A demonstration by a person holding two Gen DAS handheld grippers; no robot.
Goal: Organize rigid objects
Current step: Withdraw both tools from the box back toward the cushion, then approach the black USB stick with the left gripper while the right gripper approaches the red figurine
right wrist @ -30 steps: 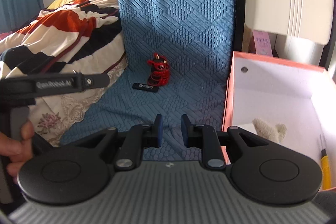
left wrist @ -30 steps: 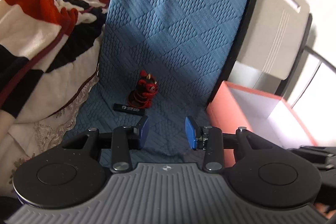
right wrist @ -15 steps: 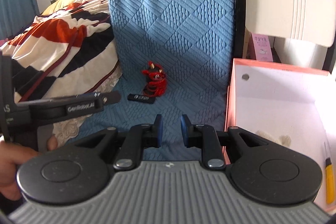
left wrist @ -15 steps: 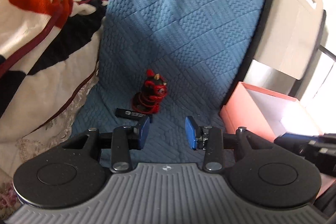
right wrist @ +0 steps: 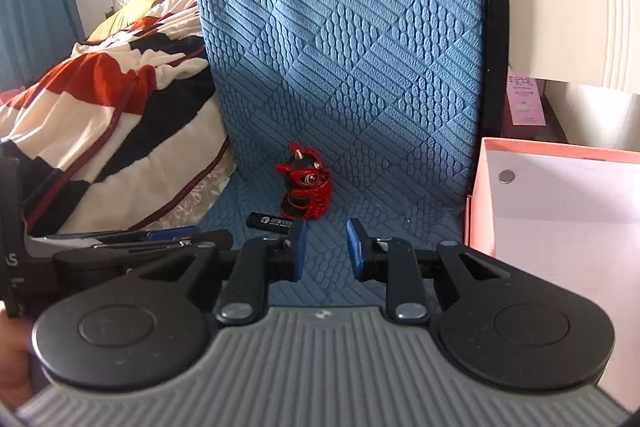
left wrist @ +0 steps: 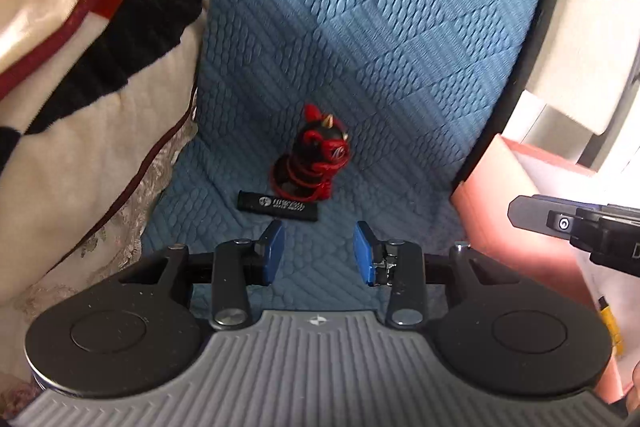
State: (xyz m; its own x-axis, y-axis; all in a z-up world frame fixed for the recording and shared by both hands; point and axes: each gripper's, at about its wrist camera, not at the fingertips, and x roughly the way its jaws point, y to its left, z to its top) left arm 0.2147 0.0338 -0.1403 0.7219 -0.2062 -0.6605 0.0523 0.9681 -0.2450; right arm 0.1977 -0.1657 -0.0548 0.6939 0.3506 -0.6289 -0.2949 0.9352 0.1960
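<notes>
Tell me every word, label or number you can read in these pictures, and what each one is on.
Black stick: a round logo and white print, too blurred to read.
Pink card: print and a small picture, too small to read.
Left gripper's body: "AS", the rest cut off.
Right gripper's body: "D", the rest cut off.
Red figurine: no words.

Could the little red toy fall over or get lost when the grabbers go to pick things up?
Maybe. The red figurine stands right behind the black stick, touching or nearly so, so the open left gripper reaching for the stick could nudge it over on the soft blue quilted cover. The right gripper is aimed at the same spot, so the two could bump. A dropped toy might roll toward the blanket, not the pink box.
</notes>
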